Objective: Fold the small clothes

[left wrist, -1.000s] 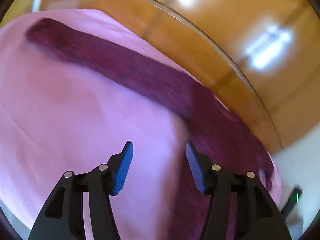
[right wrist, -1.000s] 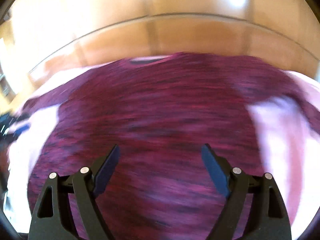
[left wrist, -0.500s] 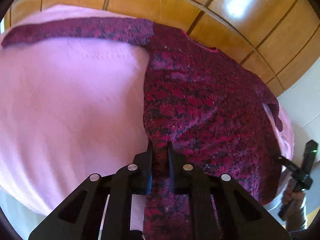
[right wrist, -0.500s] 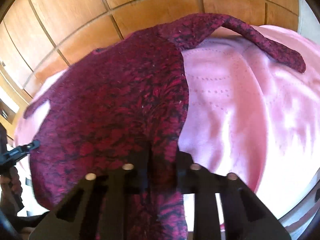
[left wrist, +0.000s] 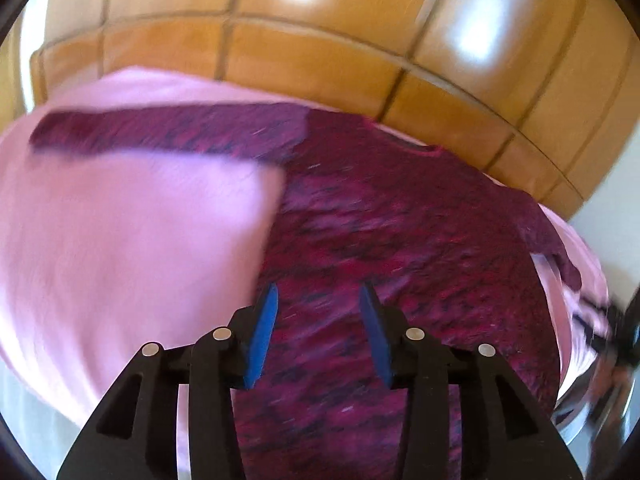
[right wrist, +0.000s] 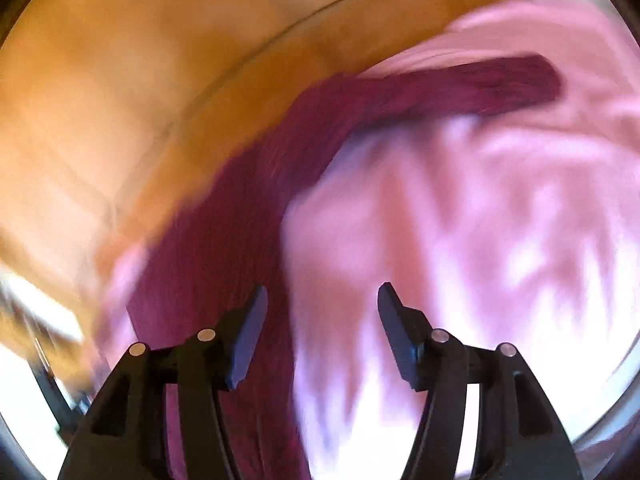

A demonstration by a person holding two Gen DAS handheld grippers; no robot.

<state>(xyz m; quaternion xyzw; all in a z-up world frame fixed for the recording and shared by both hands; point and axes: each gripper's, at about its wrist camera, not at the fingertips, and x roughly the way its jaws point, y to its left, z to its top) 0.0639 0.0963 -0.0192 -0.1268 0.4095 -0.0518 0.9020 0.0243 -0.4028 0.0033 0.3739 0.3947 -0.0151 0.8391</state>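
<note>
A dark red knitted sweater (left wrist: 400, 240) lies spread flat on a pink cloth (left wrist: 120, 240), one sleeve (left wrist: 160, 132) stretched out to the left. My left gripper (left wrist: 318, 300) hovers over the sweater's lower body; its jaws are opening and nothing sits between the blue pads. In the blurred right wrist view the sweater (right wrist: 224, 260) runs along the left, its other sleeve (right wrist: 460, 88) reaching right over the pink cloth (right wrist: 480, 220). My right gripper (right wrist: 322, 296) is above the sweater's edge, jaws opening, nothing between them.
A wooden panelled wall (left wrist: 320, 52) rises behind the table. The other gripper's dark frame and a hand (left wrist: 612, 344) show blurred at the right edge of the left wrist view. The round table's rim (right wrist: 600, 420) shows at lower right.
Half a second ago both grippers were shut on the sweater's hem. Both have let go and their jaws stand apart. Both views have swung sideways and are blurred by the motion.
</note>
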